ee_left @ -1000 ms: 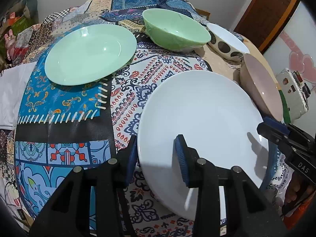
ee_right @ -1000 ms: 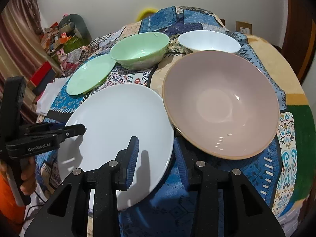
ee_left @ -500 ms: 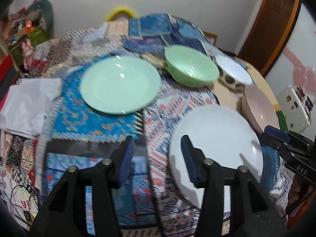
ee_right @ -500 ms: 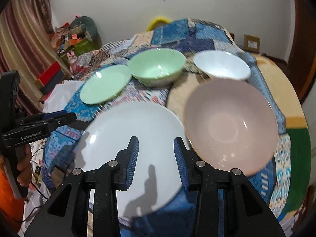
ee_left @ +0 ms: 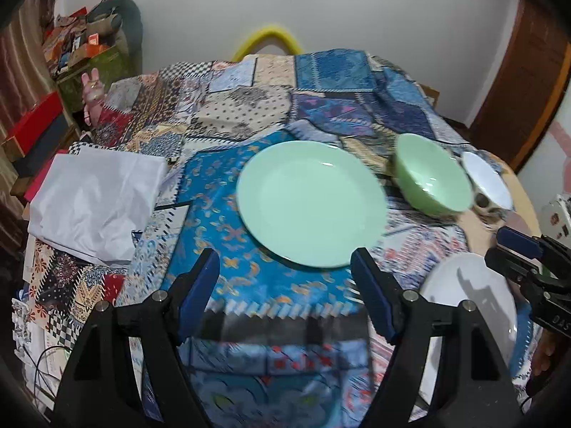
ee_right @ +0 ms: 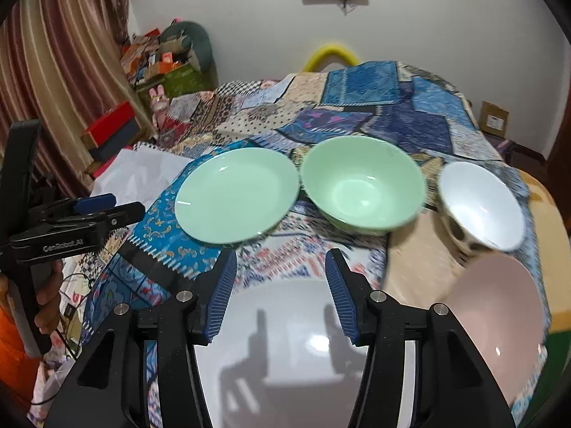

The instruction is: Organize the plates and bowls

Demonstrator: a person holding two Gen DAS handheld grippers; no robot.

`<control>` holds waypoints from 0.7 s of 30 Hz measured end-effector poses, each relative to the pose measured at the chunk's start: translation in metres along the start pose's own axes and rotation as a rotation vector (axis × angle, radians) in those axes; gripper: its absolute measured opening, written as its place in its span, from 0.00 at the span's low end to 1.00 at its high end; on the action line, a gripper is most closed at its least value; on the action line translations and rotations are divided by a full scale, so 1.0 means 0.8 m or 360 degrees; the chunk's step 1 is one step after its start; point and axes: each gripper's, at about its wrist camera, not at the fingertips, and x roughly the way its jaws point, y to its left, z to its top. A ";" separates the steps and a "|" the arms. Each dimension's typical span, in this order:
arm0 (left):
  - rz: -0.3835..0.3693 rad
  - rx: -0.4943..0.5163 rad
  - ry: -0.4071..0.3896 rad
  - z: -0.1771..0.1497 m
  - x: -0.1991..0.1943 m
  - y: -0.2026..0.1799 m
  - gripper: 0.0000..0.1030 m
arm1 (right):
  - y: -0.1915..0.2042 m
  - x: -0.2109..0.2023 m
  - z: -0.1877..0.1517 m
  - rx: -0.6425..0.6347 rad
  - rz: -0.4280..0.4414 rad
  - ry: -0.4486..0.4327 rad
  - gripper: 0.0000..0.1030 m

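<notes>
Fingers (ee_left: 371, 296) of the left gripper (ee_left: 285, 296) and of the right gripper (ee_right: 280, 296) are seen released, nothing between them; both jaws have just been opening.
Left gripper is held above the patchwork-covered bench (ee_left: 249, 107), aimed at the green plate (ee_left: 312, 203). Right gripper is held over the white plate (ee_right: 285, 349), which lies nearest on the bench. Green bowl (ee_right: 362, 190) is set just beside the green plate; white spotted bowl (ee_right: 480, 205) is placed to its right, pink bowl (ee_right: 496, 306) in front of that. White cloth (ee_left: 96, 199) is seen left of the green plate.
</notes>
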 end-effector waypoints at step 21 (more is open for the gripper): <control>-0.0128 -0.0037 0.0185 0.036 0.138 0.047 0.33 | 0.005 0.133 0.028 0.0022 0.0049 0.0362 0.32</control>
